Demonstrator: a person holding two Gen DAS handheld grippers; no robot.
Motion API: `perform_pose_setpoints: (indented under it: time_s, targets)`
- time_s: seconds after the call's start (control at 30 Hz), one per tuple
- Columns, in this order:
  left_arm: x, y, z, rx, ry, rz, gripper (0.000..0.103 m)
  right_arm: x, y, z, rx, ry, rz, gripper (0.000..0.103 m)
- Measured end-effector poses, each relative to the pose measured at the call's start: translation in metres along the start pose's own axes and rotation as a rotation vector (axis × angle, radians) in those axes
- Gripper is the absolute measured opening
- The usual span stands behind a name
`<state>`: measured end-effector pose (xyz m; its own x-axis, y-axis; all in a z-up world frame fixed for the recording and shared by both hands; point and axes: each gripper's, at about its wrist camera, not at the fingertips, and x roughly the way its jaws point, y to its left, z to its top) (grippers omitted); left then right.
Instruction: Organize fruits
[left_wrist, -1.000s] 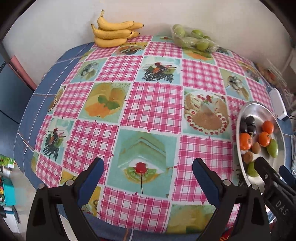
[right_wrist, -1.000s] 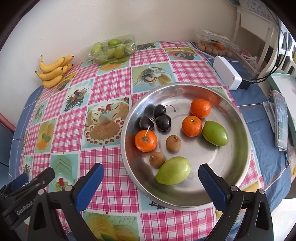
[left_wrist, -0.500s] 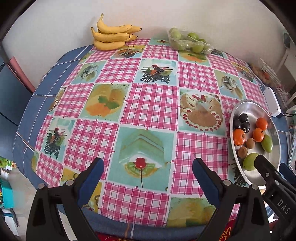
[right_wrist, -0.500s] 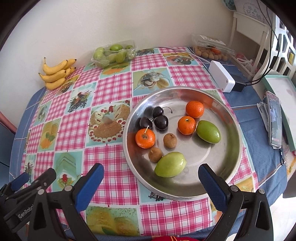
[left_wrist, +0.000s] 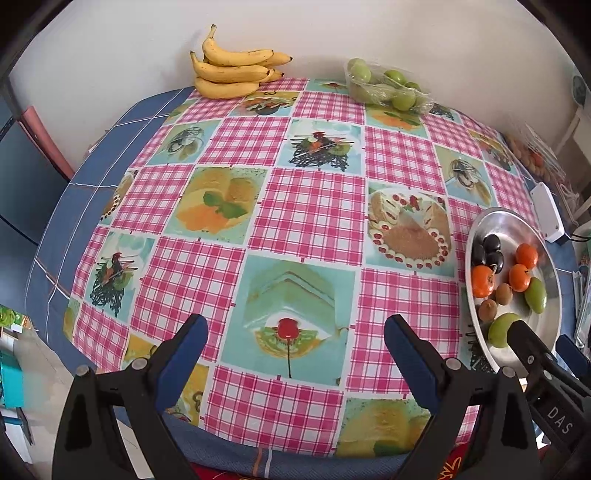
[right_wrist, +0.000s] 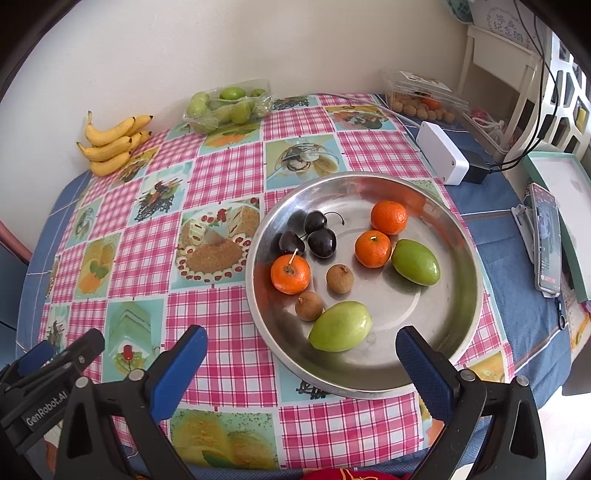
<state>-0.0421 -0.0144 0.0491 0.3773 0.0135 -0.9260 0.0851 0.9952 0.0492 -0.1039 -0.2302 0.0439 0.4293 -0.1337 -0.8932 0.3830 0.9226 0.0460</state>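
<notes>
The steel plate (right_wrist: 458, 236) sits near the table's right edge and holds three cherries (right_wrist: 320, 242) at its far left, three tangerines (right_wrist: 373, 248), two brown longans (right_wrist: 340, 278) and two green fruits (right_wrist: 340, 326), one of them near the plate's near rim. A bunch of bananas (right_wrist: 110, 142) lies at the table's far left edge by the wall, a wrapped tray of green fruit (right_wrist: 229, 104) just right of it. A white box (right_wrist: 441, 152) lies beyond the plate. The right gripper (right_wrist: 301, 360) hangs over the plate's near rim, jaws wide apart and empty. The left gripper (left_wrist: 295, 349) hangs over the tablecloth (left_wrist: 303, 221) at the table's near edge, likewise wide and empty.
</notes>
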Motion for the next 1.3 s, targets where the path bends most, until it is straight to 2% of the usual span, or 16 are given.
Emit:
perform_pose_setpoints:
  time_s: [1.3]
  targets:
    - [0.007,0.003,0.003,-0.001,0.014,0.016,0.096,0.017,0.008,0.001,-0.020,0.057,0.007,0.103]
